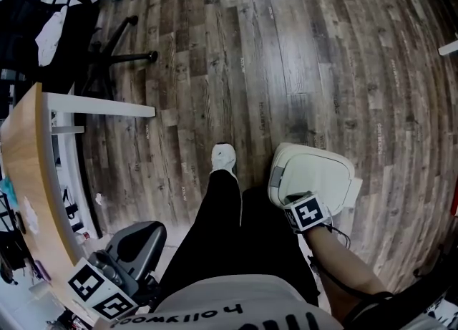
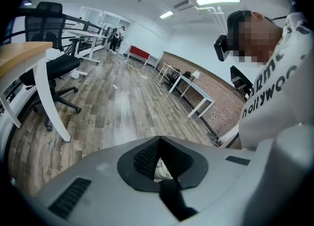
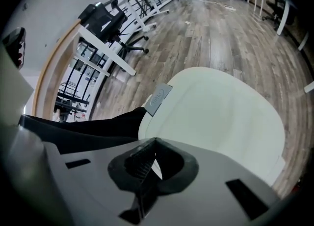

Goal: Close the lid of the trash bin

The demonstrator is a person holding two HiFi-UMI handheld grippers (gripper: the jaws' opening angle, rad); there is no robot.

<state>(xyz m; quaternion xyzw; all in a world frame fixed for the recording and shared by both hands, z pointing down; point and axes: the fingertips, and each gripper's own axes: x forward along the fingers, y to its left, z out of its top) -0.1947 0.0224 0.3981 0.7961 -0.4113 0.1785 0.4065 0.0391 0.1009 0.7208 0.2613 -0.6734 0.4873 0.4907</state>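
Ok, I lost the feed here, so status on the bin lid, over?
Right gripper shut, empty, over the lid. Left gripper shut, empty, off to the side. Lid looks down flat. Nothing on it; leg beside.

The cream-white trash bin (image 1: pixel 322 178) stands on the wood floor (image 1: pixel 286 49) just beside the person's leg (image 1: pixel 215 228), its rounded lid (image 3: pixel 221 117) lying flat, seemingly shut, grey tab (image 3: pixel 158 99) at its edge.

the person's shirt (image 2: pixel 267 105) reads "hollywoo" — bin tag (image 3: pixel 158 100) too blurred.
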